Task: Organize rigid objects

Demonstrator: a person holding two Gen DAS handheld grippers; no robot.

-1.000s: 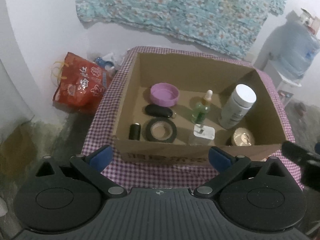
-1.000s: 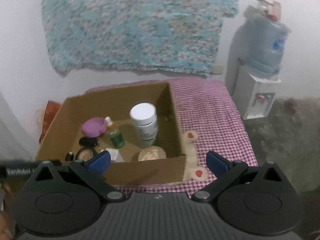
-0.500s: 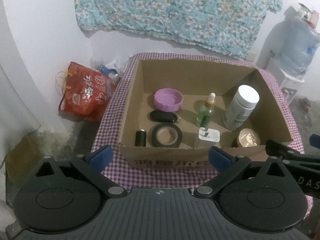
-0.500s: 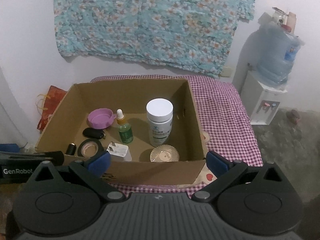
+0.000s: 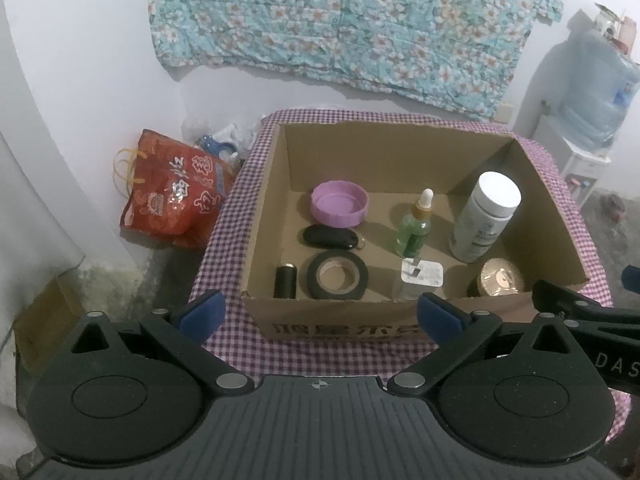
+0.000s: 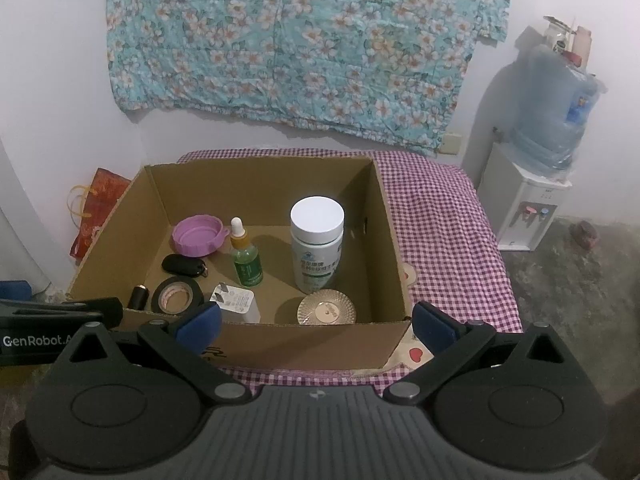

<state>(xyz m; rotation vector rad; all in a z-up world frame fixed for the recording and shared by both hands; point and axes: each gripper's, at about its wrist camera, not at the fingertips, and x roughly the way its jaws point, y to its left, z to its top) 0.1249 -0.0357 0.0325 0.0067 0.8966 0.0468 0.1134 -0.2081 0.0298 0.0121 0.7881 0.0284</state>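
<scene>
An open cardboard box [image 5: 400, 148] [image 6: 256, 176] sits on a purple checked table. Inside are a purple lid [image 5: 339, 204] [image 6: 197, 235], a black key fob [image 5: 330, 237] [image 6: 182, 265], a black tape roll [image 5: 337, 275] [image 6: 177, 296], a small black cylinder [image 5: 285, 281] [image 6: 138, 296], a green dropper bottle [image 5: 415, 226] [image 6: 245, 260], a white charger [image 5: 421, 276] [image 6: 237, 302], a white jar [image 5: 484, 216] [image 6: 317, 242] and a gold round tin [image 5: 500, 280] [image 6: 326, 312]. My left gripper [image 5: 319, 312] and right gripper [image 6: 314, 322] hang open before the box's near wall, holding nothing.
A red bag [image 5: 172, 192] and clutter lie on the floor left of the table. A water dispenser [image 6: 532, 184] stands to the right. A floral cloth [image 6: 304, 40] hangs on the wall behind. Bare checked tablecloth [image 6: 440, 216] lies right of the box.
Both grippers have drawn back and up from the box, so it sits smaller and more centred in each view. The objects inside have not moved.
</scene>
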